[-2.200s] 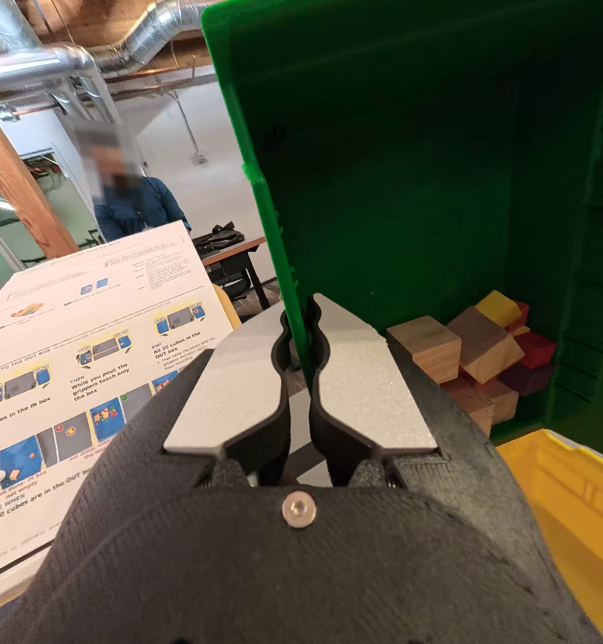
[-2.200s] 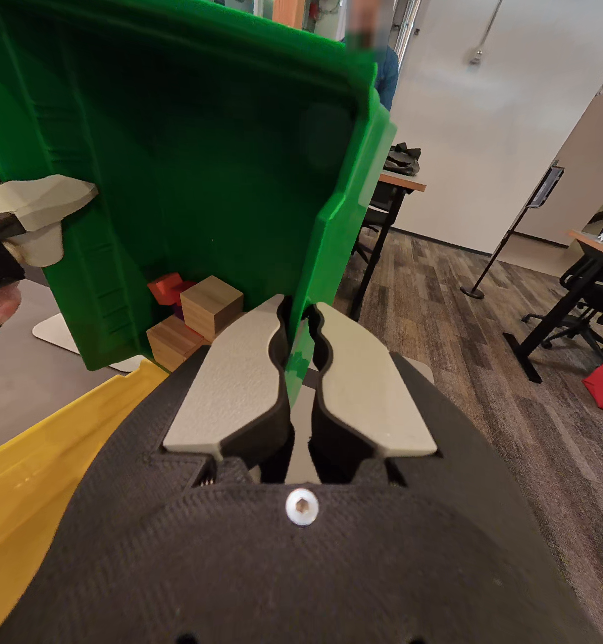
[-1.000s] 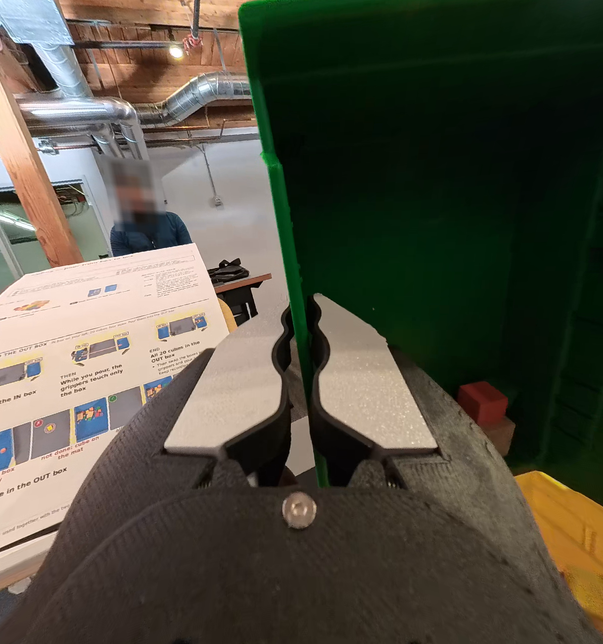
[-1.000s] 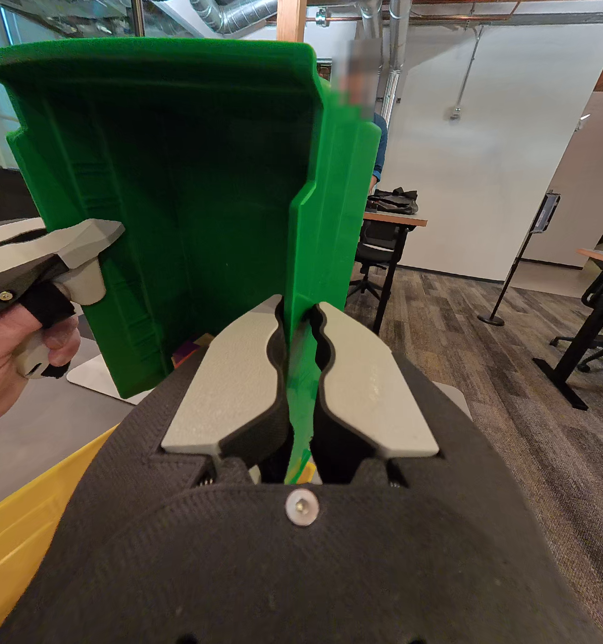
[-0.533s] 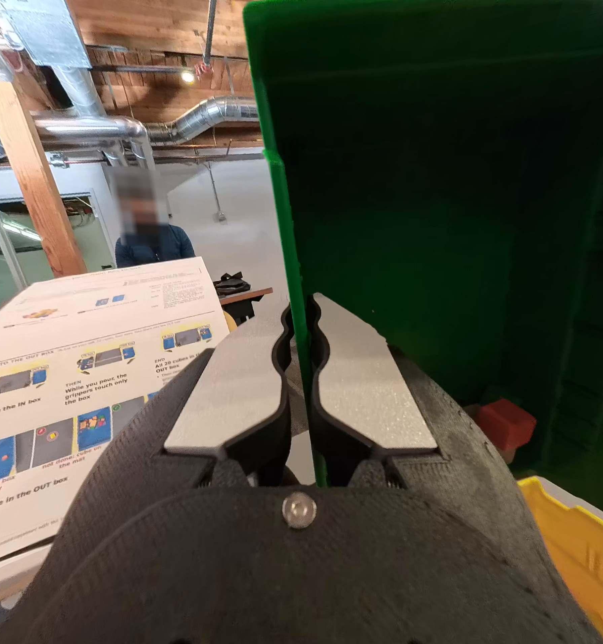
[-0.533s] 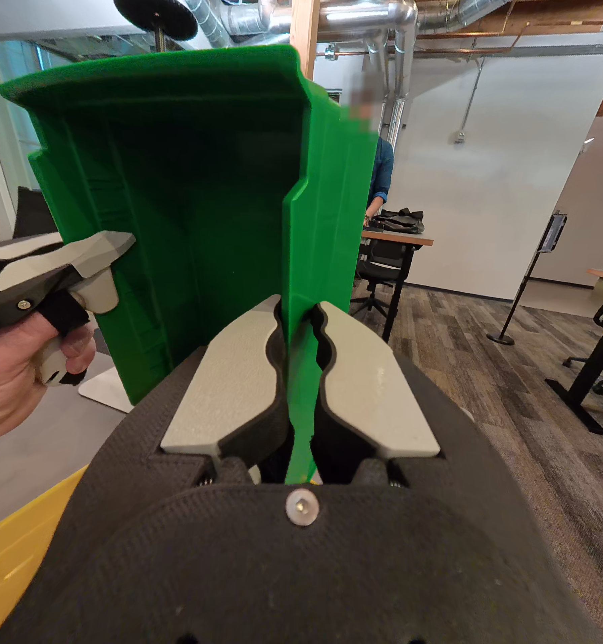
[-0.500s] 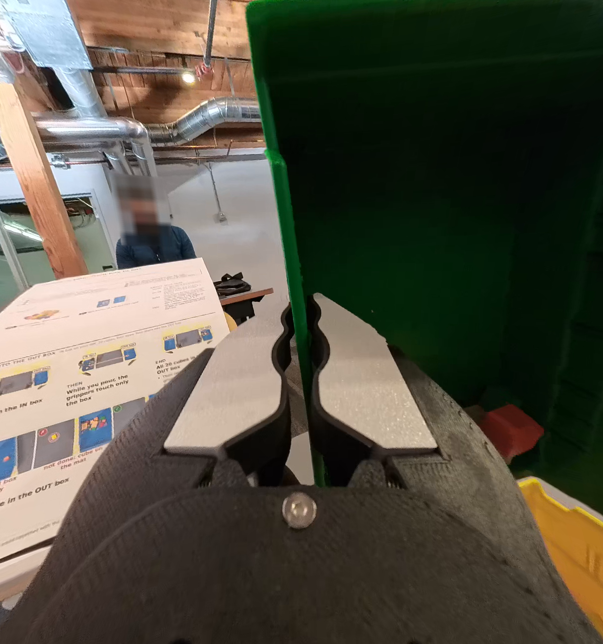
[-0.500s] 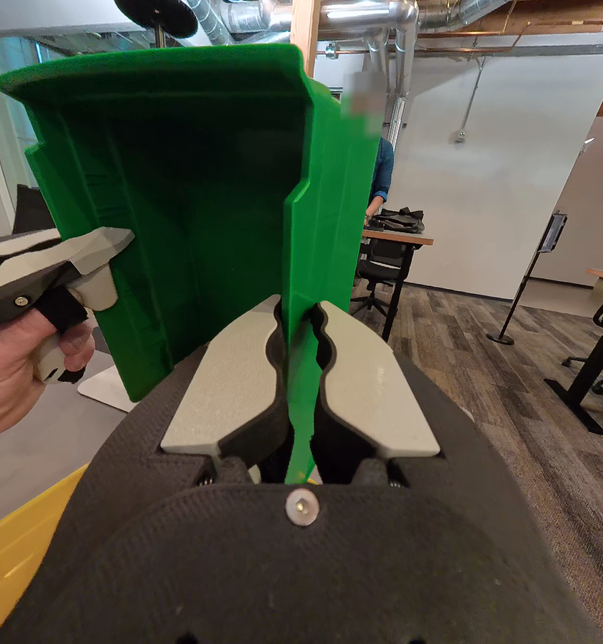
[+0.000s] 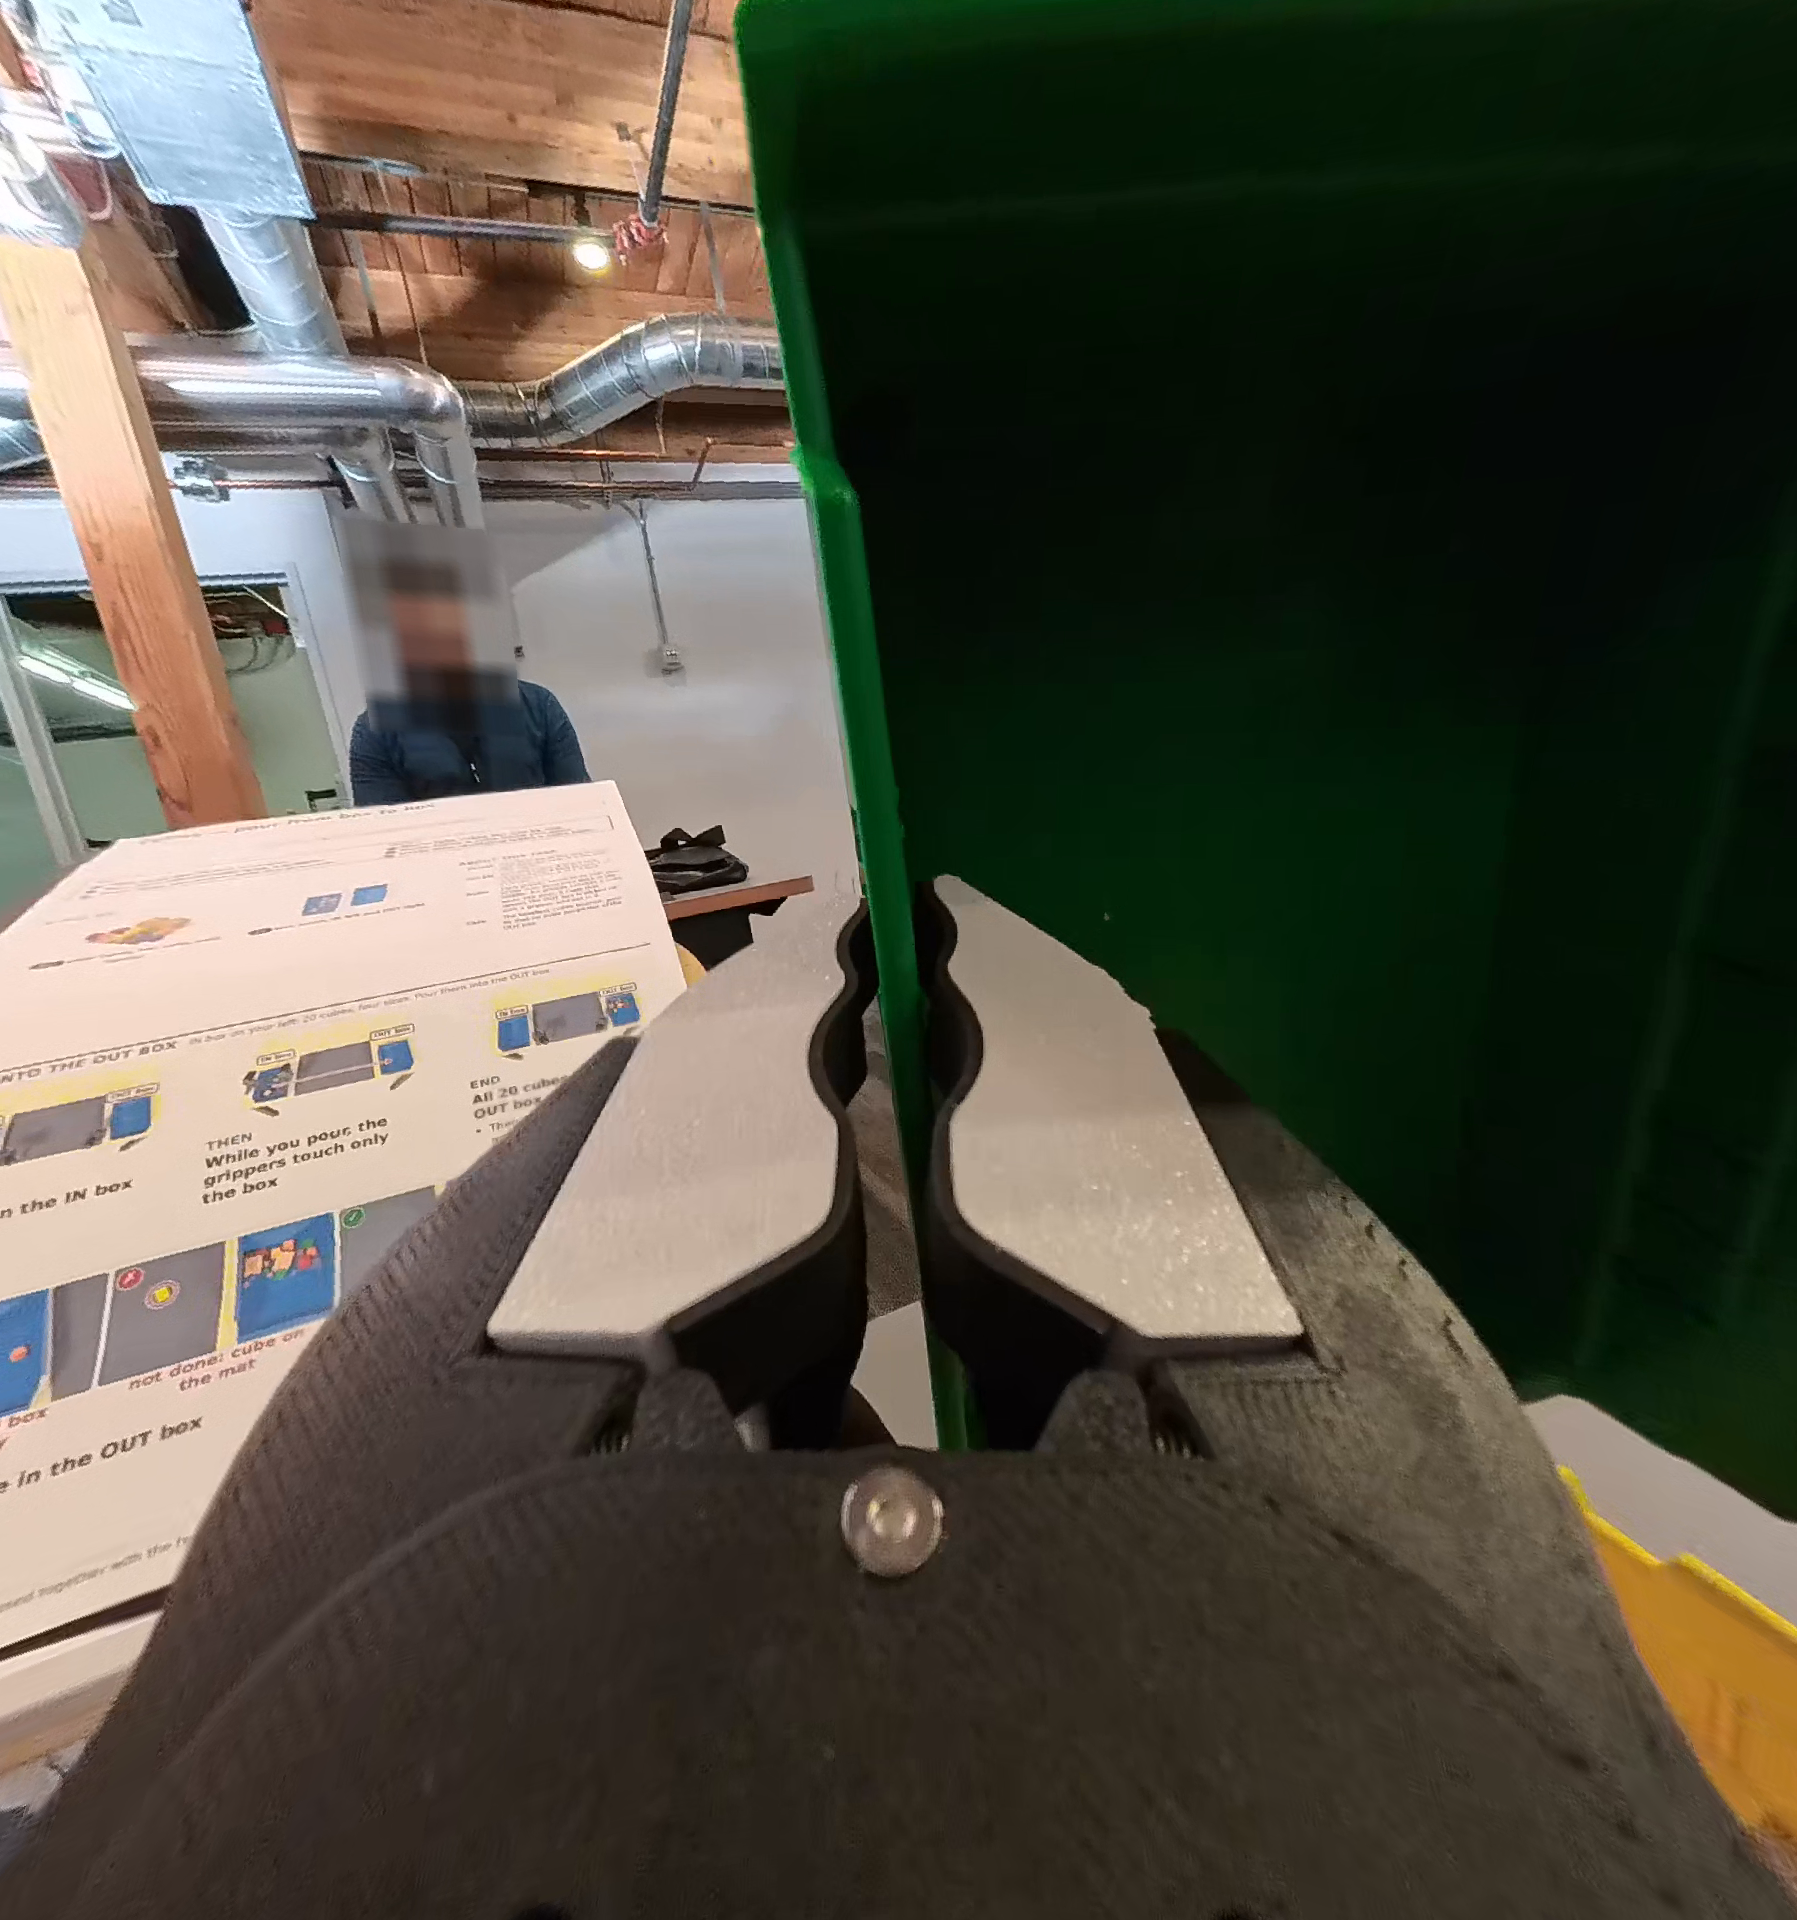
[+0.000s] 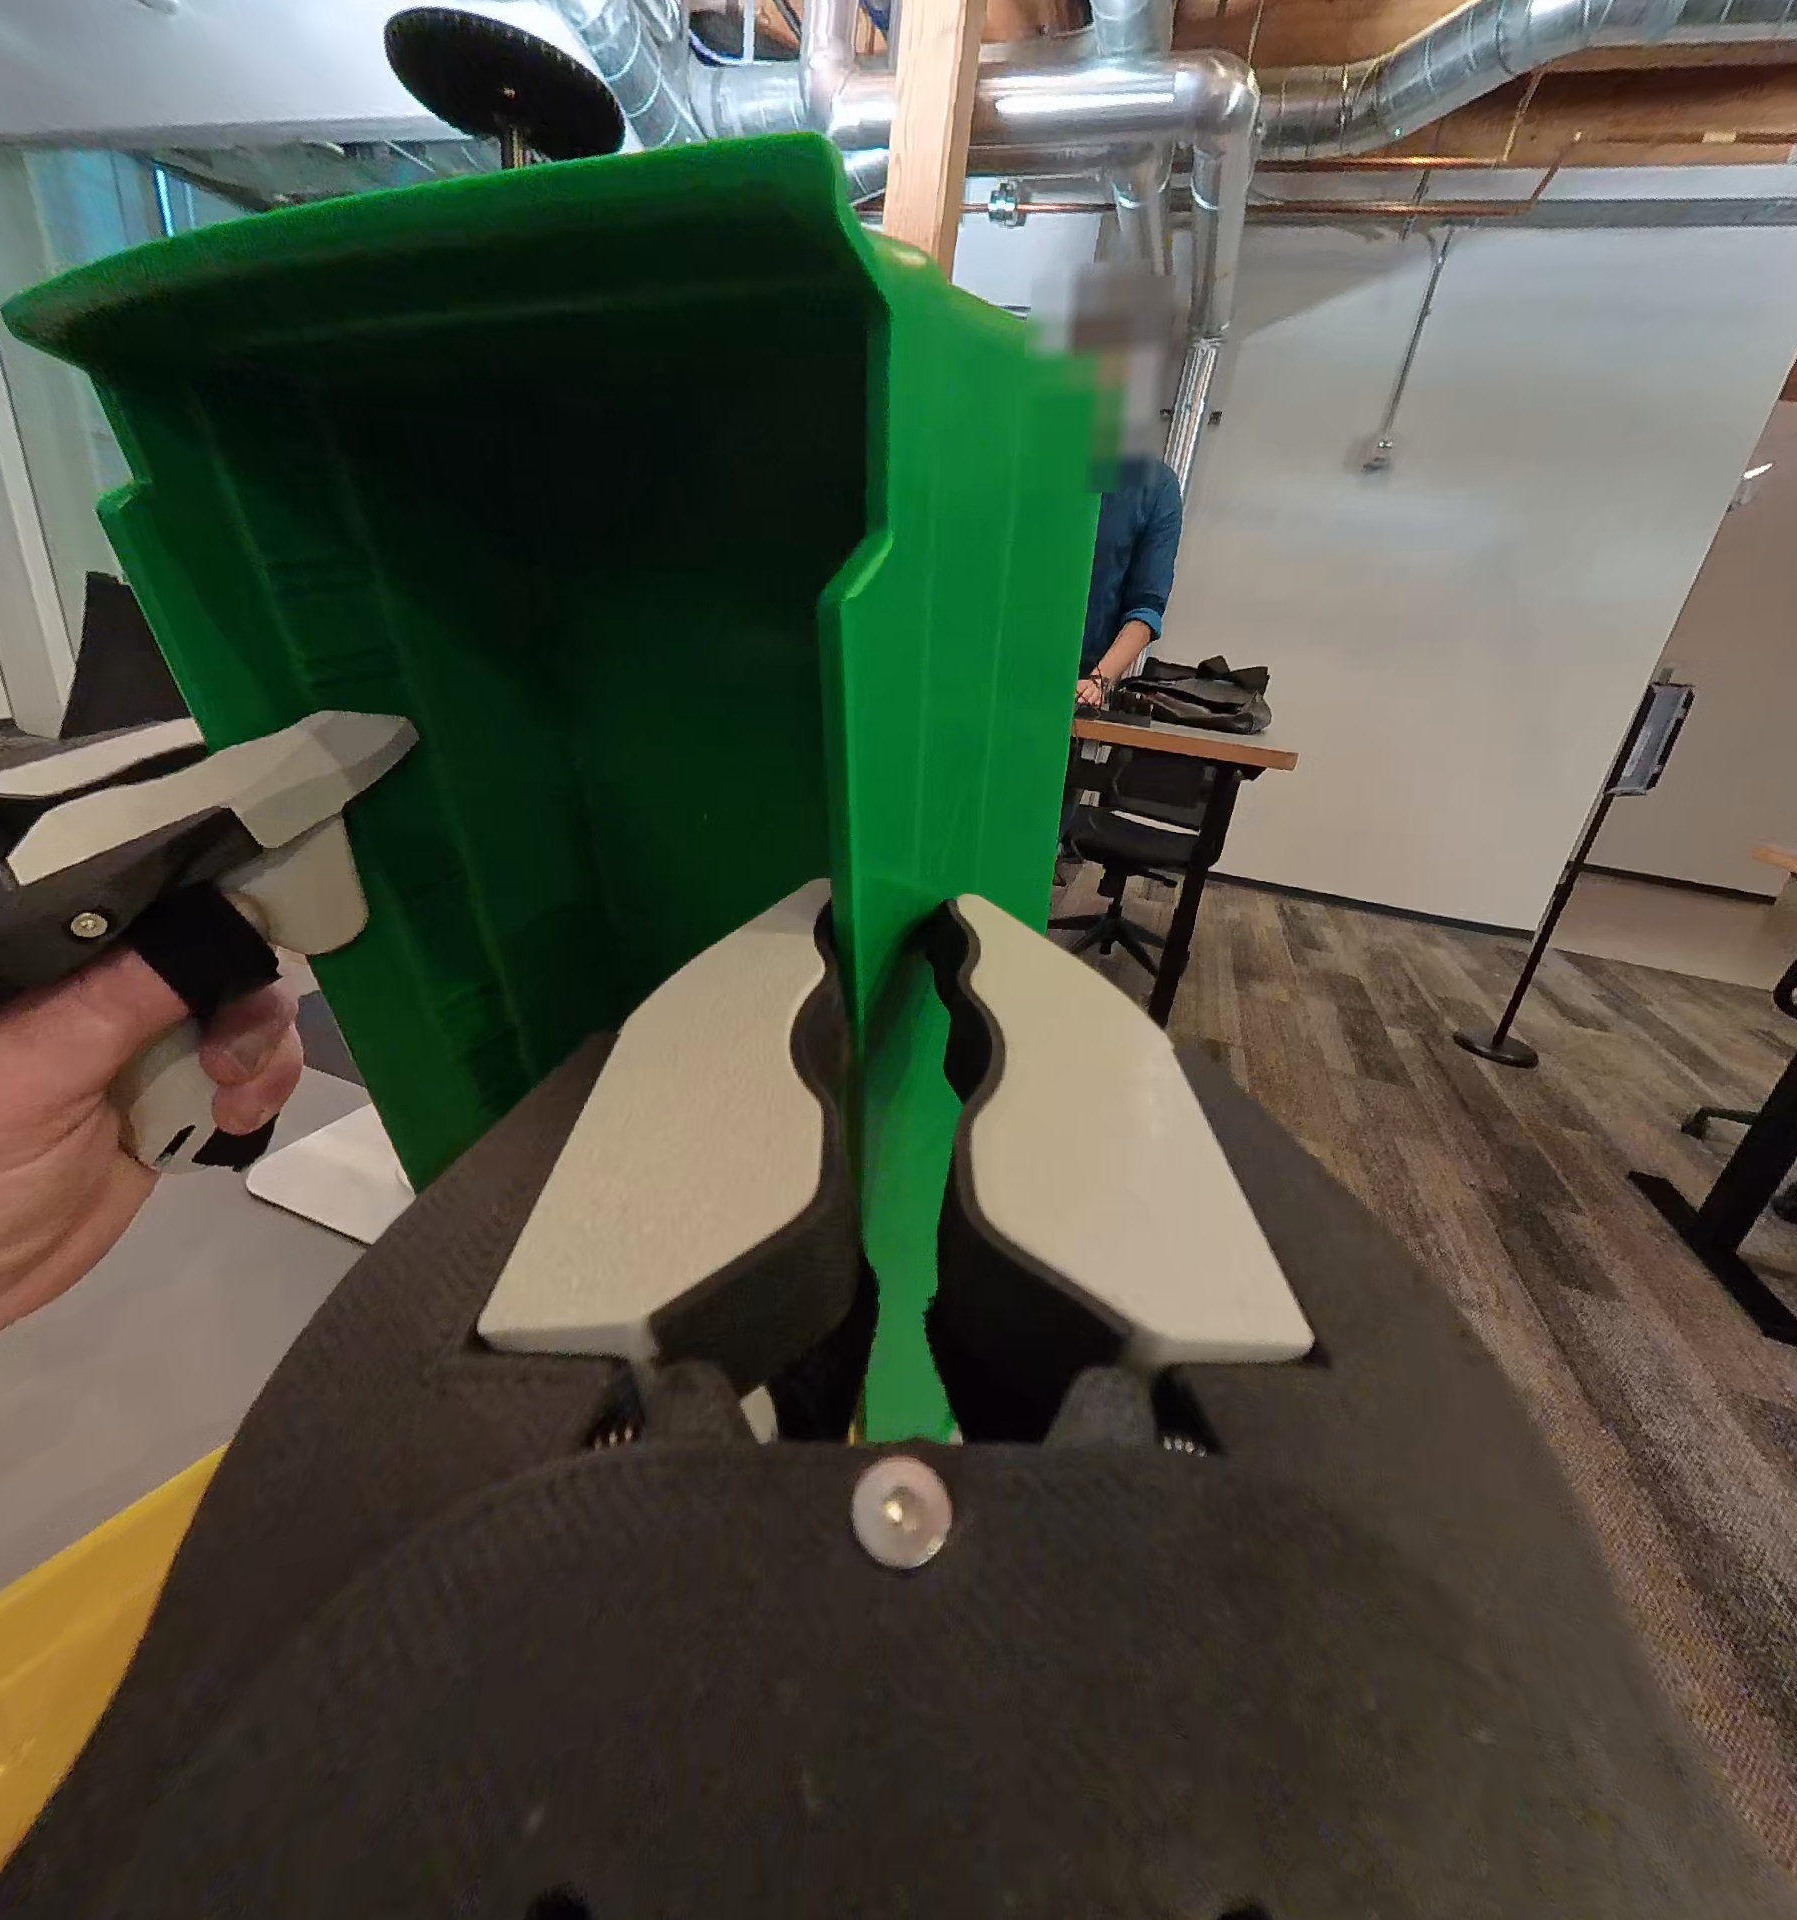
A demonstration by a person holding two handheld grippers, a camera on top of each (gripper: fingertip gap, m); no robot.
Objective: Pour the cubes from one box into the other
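Left wrist view: my left gripper is clamped on one side wall of the green plastic box, tipped up on end above the yellow plastic box. No cubes show inside it.

Right wrist view: my right gripper pinches the opposite wall. Pouring looks done; I'd judge only setting down is left.

Left gripper clamped on the side wall of the upended green box (interior apparently empty, though dark); yellow box below at lower right.
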